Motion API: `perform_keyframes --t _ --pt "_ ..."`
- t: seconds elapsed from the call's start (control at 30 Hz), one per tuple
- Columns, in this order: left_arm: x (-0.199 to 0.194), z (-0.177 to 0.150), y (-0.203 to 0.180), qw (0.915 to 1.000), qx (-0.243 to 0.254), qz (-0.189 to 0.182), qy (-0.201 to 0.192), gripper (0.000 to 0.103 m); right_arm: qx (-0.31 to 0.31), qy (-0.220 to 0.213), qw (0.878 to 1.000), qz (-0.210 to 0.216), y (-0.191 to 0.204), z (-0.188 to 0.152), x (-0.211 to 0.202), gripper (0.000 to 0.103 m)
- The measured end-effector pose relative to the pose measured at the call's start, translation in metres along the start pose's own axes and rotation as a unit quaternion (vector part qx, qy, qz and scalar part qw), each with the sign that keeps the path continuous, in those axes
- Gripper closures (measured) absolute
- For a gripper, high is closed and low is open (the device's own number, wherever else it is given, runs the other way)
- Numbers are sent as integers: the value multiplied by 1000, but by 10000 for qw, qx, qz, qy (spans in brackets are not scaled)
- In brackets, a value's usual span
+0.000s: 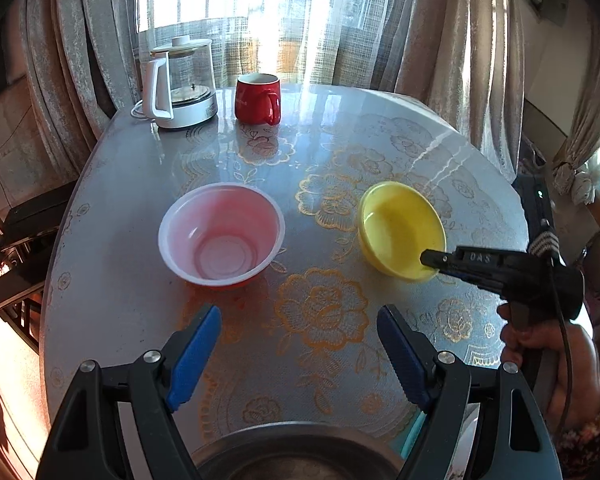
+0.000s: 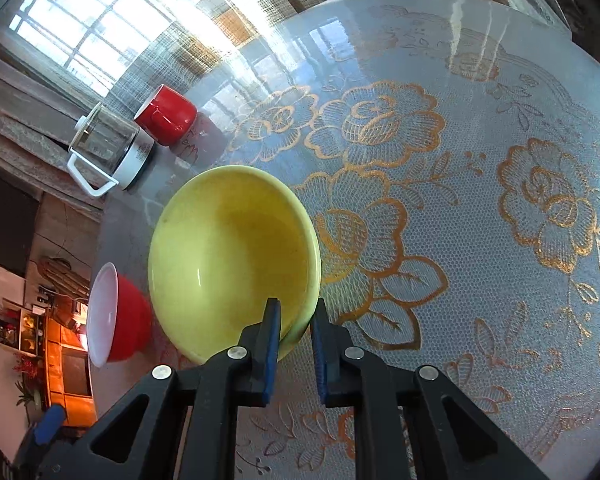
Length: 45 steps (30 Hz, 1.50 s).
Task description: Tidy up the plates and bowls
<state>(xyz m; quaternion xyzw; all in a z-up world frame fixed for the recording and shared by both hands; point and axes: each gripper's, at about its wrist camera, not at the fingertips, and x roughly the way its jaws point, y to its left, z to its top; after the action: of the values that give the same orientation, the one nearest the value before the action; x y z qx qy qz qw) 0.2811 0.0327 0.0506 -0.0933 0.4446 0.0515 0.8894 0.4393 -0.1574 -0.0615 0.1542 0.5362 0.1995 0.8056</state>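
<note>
Nearest thing: a round metal dish [image 1: 296, 456] at the table's near edge, right under my left gripper [image 1: 300, 354], with a teal rim [image 1: 414, 434] just beside it.
Left gripper: my blue pads [image 1: 196, 356] stand wide apart over bare tablecloth, holding nothing.
Right gripper: my right gripper [image 2: 296, 344] is clamped on the near rim of the yellow bowl [image 2: 228, 256], one pad inside the wall, the other outside.
Right hand: my hand [image 1: 540, 344] grips the handle at the table's right edge.
Yellow bowl: toward the right side of the table [image 1: 340, 152], tilted, its open face turned left; whether it still touches the cloth I cannot tell.
Red bowl: the red bowl [image 1: 220, 236], white inside, sits upright left of the yellow one, apart from it, near the table's middle.
Far edge: a red mug [image 1: 258, 98] and a glass kettle [image 1: 180, 82] stand side by side by the curtained window, the kettle at the far left corner.
</note>
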Motion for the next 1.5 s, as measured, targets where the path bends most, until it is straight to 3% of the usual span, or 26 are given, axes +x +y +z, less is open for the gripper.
perform_keyframes --t 0.27,0.5,0.7,0.73,0.93,1.23,1.5 --pt "62 26 -26 9968 1 -3 799 23 -242 49 9997 -30 -5 -15 -15 88" --pt "91 34 -44 9963 -28 -32 857 27 -305 89 9995 28 -12 -20 -21 88" --pt "110 34 -55 9932 -54 -176 1146 52 -351 66 9994 46 -14 -21 -25 88" --pt "113 33 -57 9928 -4 -134 1194 63 -369 64 9993 48 -13 -21 -26 88" --pt "108 27 -70 9932 465 -46 1067 87 -454 44 9989 90 -7 -26 -27 88" --pt "95 16 -65 9939 587 -55 930 88 -443 20 9990 75 1 -37 -32 88" --pt "58 -6 -58 9962 619 -9 620 88 -580 -92 9982 131 19 -55 -49 88"
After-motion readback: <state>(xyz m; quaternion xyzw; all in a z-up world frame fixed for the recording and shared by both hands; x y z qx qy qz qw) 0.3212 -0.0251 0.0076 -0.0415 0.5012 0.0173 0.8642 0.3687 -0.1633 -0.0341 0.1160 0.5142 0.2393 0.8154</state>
